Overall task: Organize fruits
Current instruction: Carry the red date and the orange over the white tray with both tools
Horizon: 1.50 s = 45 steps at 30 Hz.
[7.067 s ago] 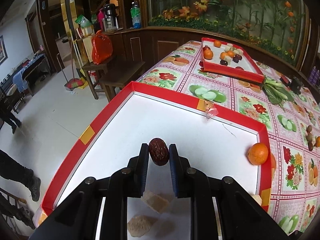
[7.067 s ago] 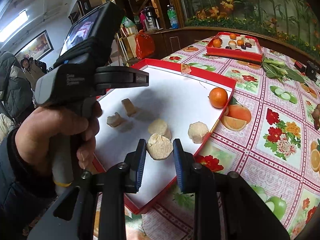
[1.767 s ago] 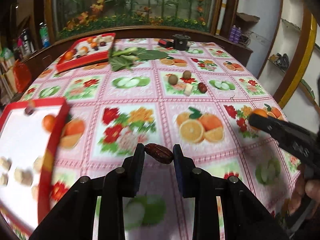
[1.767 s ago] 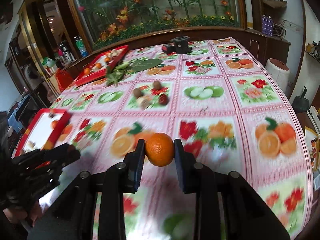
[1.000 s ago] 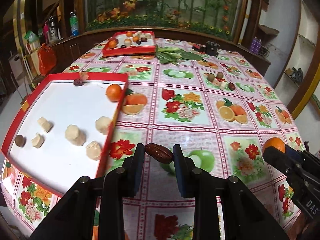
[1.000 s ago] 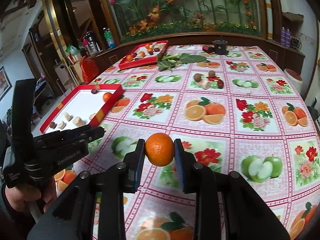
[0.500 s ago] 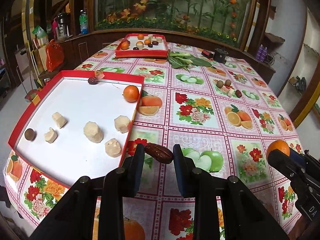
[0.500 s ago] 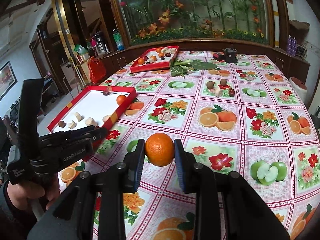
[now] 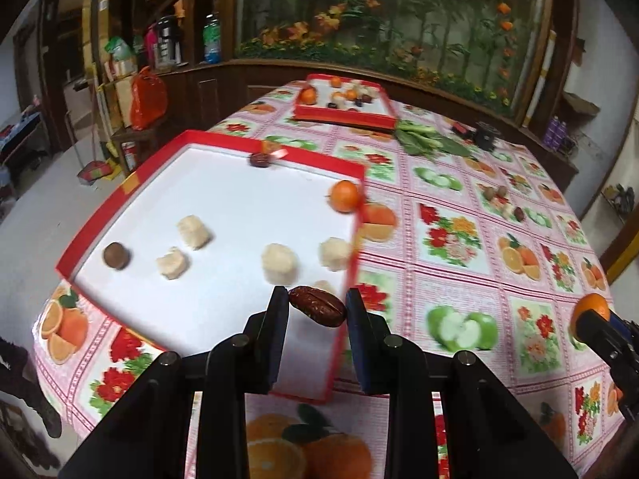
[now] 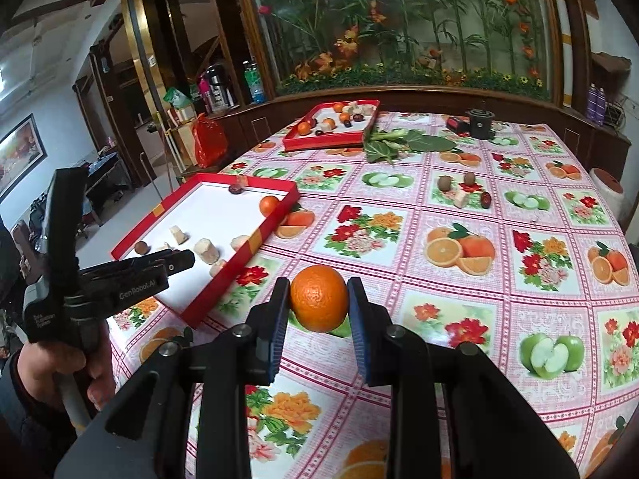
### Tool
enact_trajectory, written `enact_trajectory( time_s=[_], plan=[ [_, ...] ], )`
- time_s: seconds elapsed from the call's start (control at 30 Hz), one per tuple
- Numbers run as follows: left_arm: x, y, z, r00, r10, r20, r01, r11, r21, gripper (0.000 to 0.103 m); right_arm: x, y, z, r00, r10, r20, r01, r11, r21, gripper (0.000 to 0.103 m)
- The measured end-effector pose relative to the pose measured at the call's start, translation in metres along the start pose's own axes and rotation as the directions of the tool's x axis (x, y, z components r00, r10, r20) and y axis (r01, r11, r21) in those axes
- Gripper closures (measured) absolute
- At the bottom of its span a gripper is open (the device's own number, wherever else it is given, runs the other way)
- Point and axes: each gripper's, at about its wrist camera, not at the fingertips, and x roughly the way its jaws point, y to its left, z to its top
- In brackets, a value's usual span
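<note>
holding one fruit each, both grippers hang above the round table with the pink fruit-printed oilcloth [image 10: 499,279]. the left gripper [image 9: 317,311] is closed on a wrinkled dark red dried date [image 9: 317,311], which hangs over the near right corner of the shallow red-rimmed tray with a white floor [image 9: 100,207]. the long axis of the date runs almost straight across between the two pads, with the left end a little higher, so the pads press on its two tips. this looks like a less stable hold: the date is light and rather firm, but its skin is glossy and it could turn or slip out; a grip across the thick middle would probably be safer.

the right gripper [image 10: 318,299] is closed on a round bright orange citrus fruit [image 10: 318,298], held at its widest part above the cloth, near the tray's right side. it seems heavier and its peel is rough, so it should not slip easily, though strong pressure could bruise it. being round, it has no clear direction.

inside the tray lie pale beige chunks [image 9: 279,263], a small brown ball [image 9: 116,255], another date [image 9: 258,159] and another orange [image 9: 344,195].
</note>
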Motion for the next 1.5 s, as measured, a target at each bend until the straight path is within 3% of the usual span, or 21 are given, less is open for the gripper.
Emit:
enact_trajectory(
  time_s=[0.77, 1.5],
  plan=[
    [0.028, 0.064, 0.037, 0.991, 0.133, 0.003, -0.133, 0.987, -0.091, 0.075, 0.083, 0.090, 0.048, 0.989, 0.141, -0.048, -0.147, 0.978, -0.146, 0.072],
    [0.059, 0.095, 0.063, 0.978, 0.207, -0.025, -0.209, 0.971, -0.120, 0.075, 0.159, 0.118, 0.066, 0.978, 0.166, -0.126, -0.184, 0.971, -0.155, 0.072]
  ],
)
